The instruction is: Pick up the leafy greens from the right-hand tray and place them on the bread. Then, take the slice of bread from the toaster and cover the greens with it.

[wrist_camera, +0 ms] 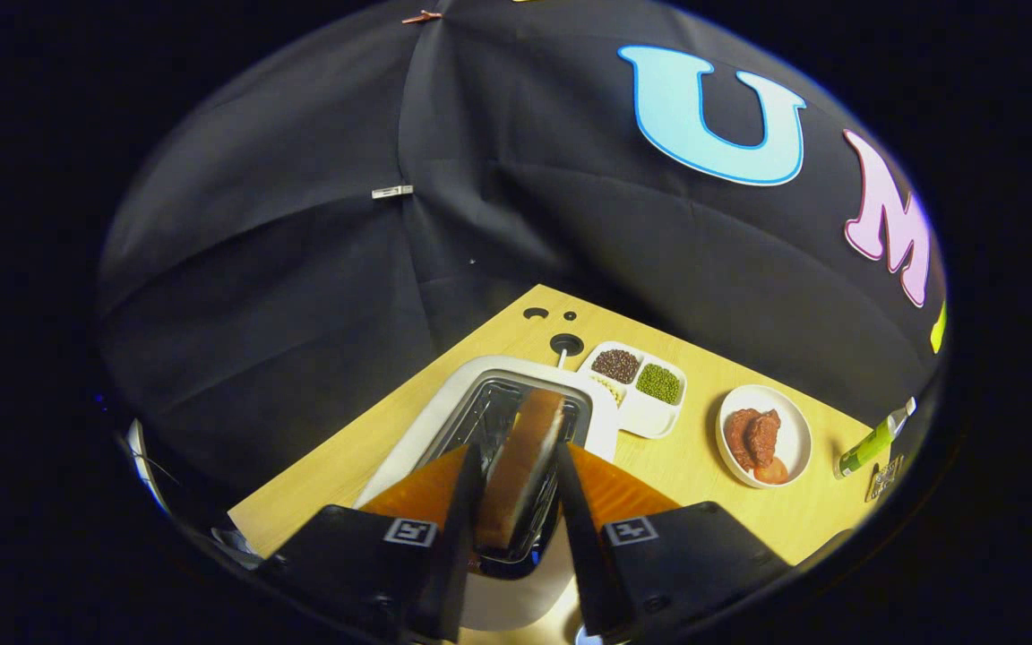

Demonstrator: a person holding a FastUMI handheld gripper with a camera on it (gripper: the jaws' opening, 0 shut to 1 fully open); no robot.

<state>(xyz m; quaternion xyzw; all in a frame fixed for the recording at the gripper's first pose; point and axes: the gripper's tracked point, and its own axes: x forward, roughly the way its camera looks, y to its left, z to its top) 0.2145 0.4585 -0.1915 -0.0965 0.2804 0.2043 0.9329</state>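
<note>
Gripping the bread (pixel 523 466), gripper (pixel 520 461) held over the toaster (pixel 444 421), fingers (pixel 467 502) set one on each flat side of the slice. Both pads look pressed against it, so closed on the bread, though actual contact on the right side hard to confirm past the dark finger edge. Slice standing on edge, brown crust toward the left finger, paler crumb toward the right, lower end down in the toaster slot, upper end reaching beyond the fingertips. White toaster lying lengthwise under the fingers on a wooden table (pixel 704 520), dark metal slot visible around the slice.

Beyond the toaster and just to its right, a white divided tray (pixel 646 417) with brown seeds in one compartment, green ones in the next, pale ones in a third nearer the toaster. Further right, well apart from the fingers, a white round plate (pixel 792 439) holding reddish-brown food. Past the plate, near the table edge, a green-and-white tube-like thing (pixel 870 443), too small to identify. Round cable hole (pixel 566 343) in the tabletop just behind the toaster, with two smaller holes beside it. Black cloth behind and around the table.
</note>
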